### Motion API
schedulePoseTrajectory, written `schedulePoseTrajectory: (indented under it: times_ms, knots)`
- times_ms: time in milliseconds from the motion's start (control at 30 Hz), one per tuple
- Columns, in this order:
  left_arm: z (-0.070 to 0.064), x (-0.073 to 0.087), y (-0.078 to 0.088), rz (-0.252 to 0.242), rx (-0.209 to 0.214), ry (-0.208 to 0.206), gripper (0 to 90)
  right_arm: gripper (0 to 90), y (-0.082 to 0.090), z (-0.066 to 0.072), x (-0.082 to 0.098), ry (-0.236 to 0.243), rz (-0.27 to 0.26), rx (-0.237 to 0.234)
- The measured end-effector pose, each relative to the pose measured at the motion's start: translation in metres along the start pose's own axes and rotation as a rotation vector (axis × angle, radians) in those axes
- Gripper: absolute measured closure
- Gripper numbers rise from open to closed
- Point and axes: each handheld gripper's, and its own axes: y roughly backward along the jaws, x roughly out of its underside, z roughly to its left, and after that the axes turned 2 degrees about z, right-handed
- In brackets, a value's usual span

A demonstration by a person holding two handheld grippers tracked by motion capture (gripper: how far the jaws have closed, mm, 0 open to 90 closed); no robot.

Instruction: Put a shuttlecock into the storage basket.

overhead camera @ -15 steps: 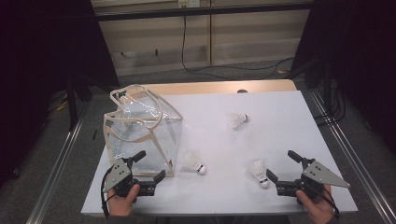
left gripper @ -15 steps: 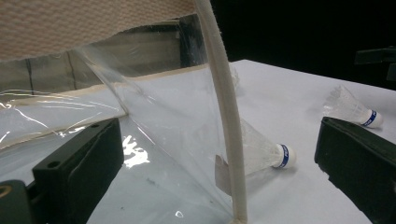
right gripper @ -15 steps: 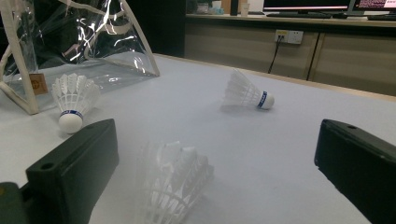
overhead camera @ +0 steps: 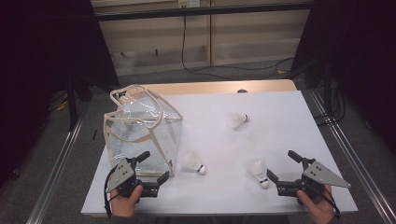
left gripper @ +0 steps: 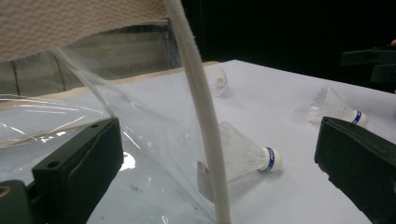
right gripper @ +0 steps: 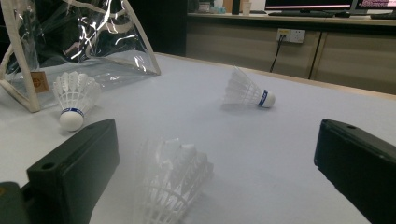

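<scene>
A clear plastic bag with beige trim stands at the table's left. Three white shuttlecocks lie on the white tabletop: one beside the bag, one at the front right, one farther back. My left gripper is open at the bag's front corner. In the left gripper view the bag's beige edge strip runs up between the jaws, untouched, with a shuttlecock behind it. My right gripper is open just right of the front-right shuttlecock, which lies blurred between its jaws.
The table has a wooden strip along its far edge and metal rails on both sides. A cable hangs on the wall behind. The other gripper appears at the right edge of the left gripper view.
</scene>
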Motion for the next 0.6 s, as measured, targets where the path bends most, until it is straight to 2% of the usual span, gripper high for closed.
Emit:
schedulePoseTrajectory:
  times_ms: [267, 600]
  knots:
    - [-0.005, -0.002, 0.001, -0.014, 0.017, 0.003, 1.4, 0.0, -0.004, 0.003, 0.0, 0.007, 0.005, -0.019]
    - [-0.013, -0.002, -0.001, -0.003, 0.06, 0.002, 1.5, 0.0, -0.007, 0.004, -0.001, 0.011, 0.004, -0.029]
